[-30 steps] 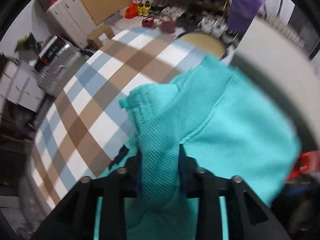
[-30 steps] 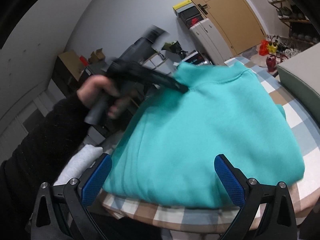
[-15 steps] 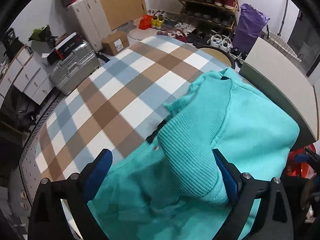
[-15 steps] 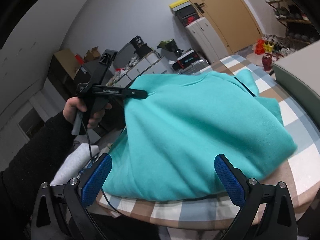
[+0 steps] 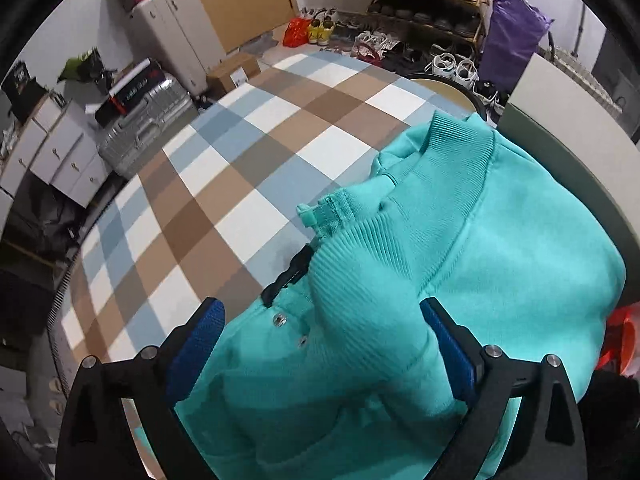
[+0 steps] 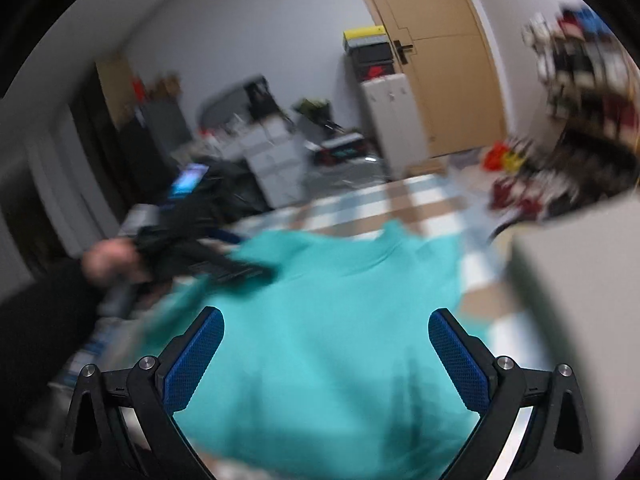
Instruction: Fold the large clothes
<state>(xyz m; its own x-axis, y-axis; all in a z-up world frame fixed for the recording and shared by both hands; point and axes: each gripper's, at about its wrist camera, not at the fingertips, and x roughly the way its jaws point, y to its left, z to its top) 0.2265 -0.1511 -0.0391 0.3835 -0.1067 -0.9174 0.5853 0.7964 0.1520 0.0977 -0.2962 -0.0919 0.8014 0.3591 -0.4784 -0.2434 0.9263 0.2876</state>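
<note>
The checked blue, brown and white tabletop (image 5: 256, 168) carries the turquoise fleece sweatshirt (image 5: 500, 248), folded, at its near right part. I judge it soft, light and limp; the thick ribbed collar (image 5: 452, 152) gives me the best hold. The collar points to the far side, the long axis runs away from me. My left gripper (image 5: 320, 344) has just been opening, ribbed cloth lies loose between; right gripper (image 6: 326, 354) is released.
</note>
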